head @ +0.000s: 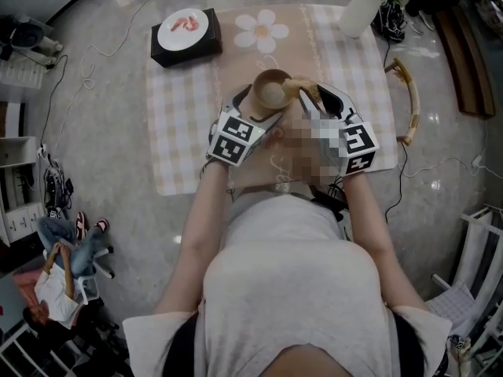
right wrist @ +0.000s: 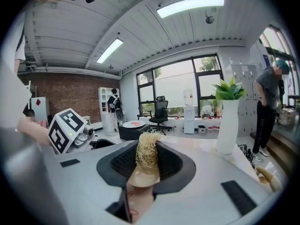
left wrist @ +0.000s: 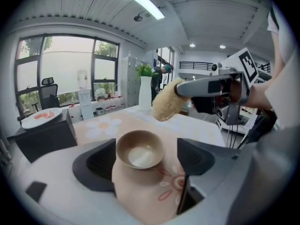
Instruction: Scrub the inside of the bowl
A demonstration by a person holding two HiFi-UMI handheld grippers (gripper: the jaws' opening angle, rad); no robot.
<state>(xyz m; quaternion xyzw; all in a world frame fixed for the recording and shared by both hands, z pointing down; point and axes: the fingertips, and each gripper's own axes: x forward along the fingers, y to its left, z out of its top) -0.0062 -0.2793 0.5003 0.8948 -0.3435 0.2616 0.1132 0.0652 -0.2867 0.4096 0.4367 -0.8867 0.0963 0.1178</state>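
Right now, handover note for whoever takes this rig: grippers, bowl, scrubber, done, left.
Left gripper: open, jaws either side of the small round brown bowl, not pressing on it.
Right gripper: shut on the tan fibrous loofah scrubber.
Bowl: upright on the beige flower-print tablecloth. The scrubber hangs above and beside it, not inside.
Done: scrubber in grip, both grippers at the bowl.
Left: steady the bowl with the left gripper, then scrub its inside.
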